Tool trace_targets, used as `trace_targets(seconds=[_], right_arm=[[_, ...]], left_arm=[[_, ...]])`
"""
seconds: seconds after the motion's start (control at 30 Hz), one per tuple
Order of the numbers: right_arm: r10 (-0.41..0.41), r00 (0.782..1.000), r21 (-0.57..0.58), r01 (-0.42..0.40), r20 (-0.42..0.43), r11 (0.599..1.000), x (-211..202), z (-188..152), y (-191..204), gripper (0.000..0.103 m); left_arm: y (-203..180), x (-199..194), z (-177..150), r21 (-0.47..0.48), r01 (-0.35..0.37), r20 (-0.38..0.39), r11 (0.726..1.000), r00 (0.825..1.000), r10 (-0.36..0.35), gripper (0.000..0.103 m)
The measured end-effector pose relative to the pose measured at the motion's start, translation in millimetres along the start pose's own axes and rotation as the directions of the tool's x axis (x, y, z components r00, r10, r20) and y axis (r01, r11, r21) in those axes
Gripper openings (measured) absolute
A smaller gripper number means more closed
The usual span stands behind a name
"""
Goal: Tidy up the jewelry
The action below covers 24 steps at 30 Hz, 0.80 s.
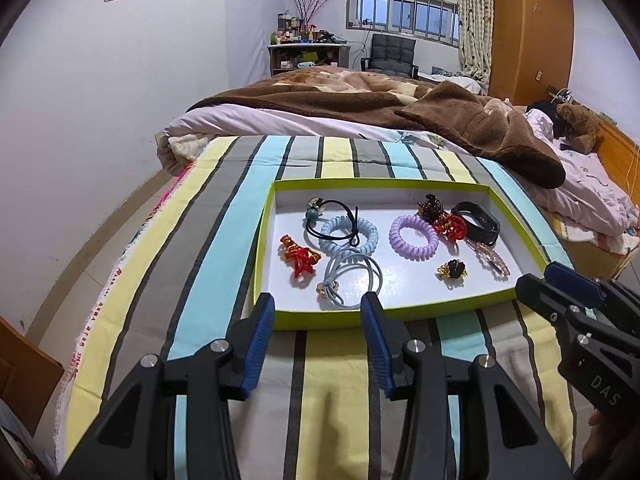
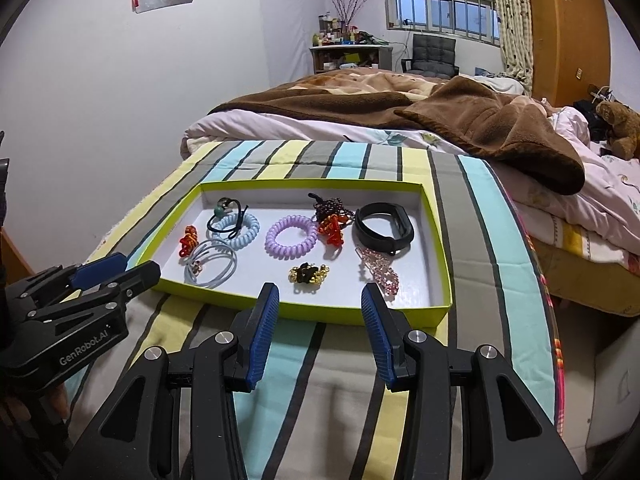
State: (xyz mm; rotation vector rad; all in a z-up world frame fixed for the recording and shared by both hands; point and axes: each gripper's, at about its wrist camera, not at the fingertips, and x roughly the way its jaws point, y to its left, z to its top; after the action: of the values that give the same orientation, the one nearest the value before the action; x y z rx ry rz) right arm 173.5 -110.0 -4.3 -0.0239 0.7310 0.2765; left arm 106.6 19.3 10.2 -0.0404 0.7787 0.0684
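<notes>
A shallow green-rimmed tray (image 1: 348, 319) (image 2: 304, 312) with a white floor lies on the striped bed cover. In it lie a purple coil hair tie (image 1: 414, 237) (image 2: 291, 237), a blue coil tie (image 1: 349, 236) (image 2: 240, 229), grey elastic loops (image 1: 354, 278) (image 2: 212, 266), red bead pieces (image 1: 300, 260) (image 2: 188, 240), a black wristband (image 1: 478, 222) (image 2: 384, 226), a pink beaded clip (image 1: 492, 258) (image 2: 380, 270) and a gold-and-black piece (image 1: 452, 270) (image 2: 308, 273). My left gripper (image 1: 318, 312) (image 2: 116, 268) is open and empty before the tray's near left edge. My right gripper (image 2: 320, 304) (image 1: 548, 280) is open and empty at the near right edge.
The striped cover (image 1: 320, 380) spreads under both grippers. A brown blanket (image 1: 440, 120) and rumpled bedding lie beyond the tray. A teddy bear (image 1: 580, 124) sits far right. A chair and cluttered shelf stand by the far wall. The bed edge drops off at the right (image 2: 560, 320).
</notes>
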Motion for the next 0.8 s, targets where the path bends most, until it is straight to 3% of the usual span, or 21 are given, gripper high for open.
trace_targets(seconds=[0.8], right_arm=[[0.004,1.0,0.005,-0.004,-0.009,1.0,-1.4,-3.3,1.8,0.044]], left_arm=[[0.9,-6.3,0.3,-0.003,0.026,0.006,1.0,1.0,-0.026,0.046]])
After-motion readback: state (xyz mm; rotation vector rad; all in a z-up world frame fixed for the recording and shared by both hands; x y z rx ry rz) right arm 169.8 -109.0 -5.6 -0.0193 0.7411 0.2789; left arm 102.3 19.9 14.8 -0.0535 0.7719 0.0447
